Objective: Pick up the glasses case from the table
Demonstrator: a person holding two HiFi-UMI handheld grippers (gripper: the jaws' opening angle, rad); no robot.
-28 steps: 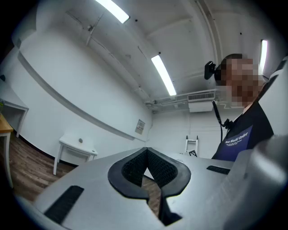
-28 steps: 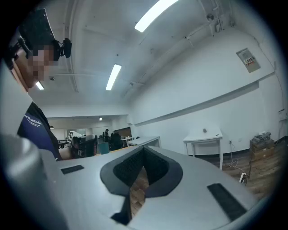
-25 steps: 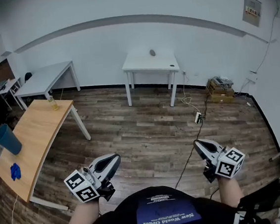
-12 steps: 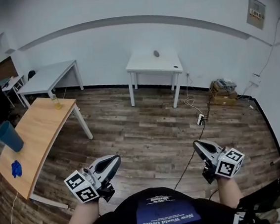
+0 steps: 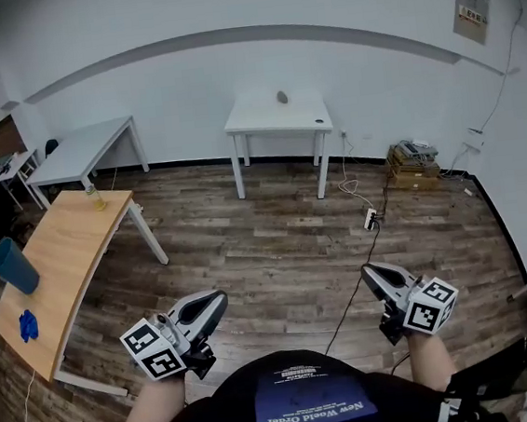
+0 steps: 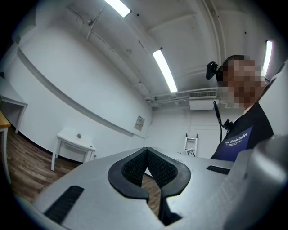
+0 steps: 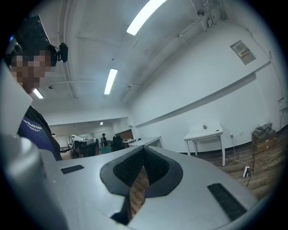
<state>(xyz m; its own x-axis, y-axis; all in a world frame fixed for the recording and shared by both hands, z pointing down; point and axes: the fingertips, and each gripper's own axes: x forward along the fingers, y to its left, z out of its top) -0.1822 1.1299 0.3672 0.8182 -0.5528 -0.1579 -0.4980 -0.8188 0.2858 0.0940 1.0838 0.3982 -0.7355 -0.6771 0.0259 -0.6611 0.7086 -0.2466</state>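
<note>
The glasses case [image 5: 282, 97] is a small grey oval on a white table [image 5: 263, 121] against the far wall, well beyond both grippers. It also shows tiny in the left gripper view as the case [image 6: 79, 135] and in the right gripper view as the case [image 7: 205, 127]. My left gripper [image 5: 218, 299] is held low near my body, shut and empty, as the left gripper [image 6: 146, 150] pads meet. My right gripper [image 5: 368, 272] is likewise near my body; the right gripper [image 7: 144, 149] is shut with nothing in it.
A wooden table [image 5: 63, 264] at the left carries a blue cup [image 5: 14, 264], a blue object [image 5: 27, 324] and a small bottle [image 5: 96, 198]. Behind it stands another white table [image 5: 84, 149]. A power strip [image 5: 370, 219] with cable lies on the floor, boxes [image 5: 412, 163] by the wall.
The room has drifted a little right and then back left in the head view. Both grippers keep their places low in the frame and stay shut.
</note>
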